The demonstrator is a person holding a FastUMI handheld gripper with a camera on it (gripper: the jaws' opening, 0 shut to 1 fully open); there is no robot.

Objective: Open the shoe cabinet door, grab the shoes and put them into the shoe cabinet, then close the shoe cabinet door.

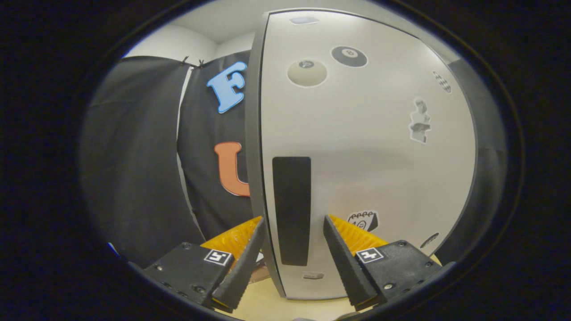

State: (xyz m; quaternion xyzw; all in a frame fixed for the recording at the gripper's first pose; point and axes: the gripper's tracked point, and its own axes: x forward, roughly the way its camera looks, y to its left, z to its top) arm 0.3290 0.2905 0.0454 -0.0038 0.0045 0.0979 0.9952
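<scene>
Hand-held gripper spread wide, gripping nothing, straddling the free edge and dark handle strip of the shoe cabinet door just ahead; likely to slip off the thin edge if closed off-centre.

A black cloth hangs as the wall; a white wall shows above it; the floor is pale yellow.
</scene>
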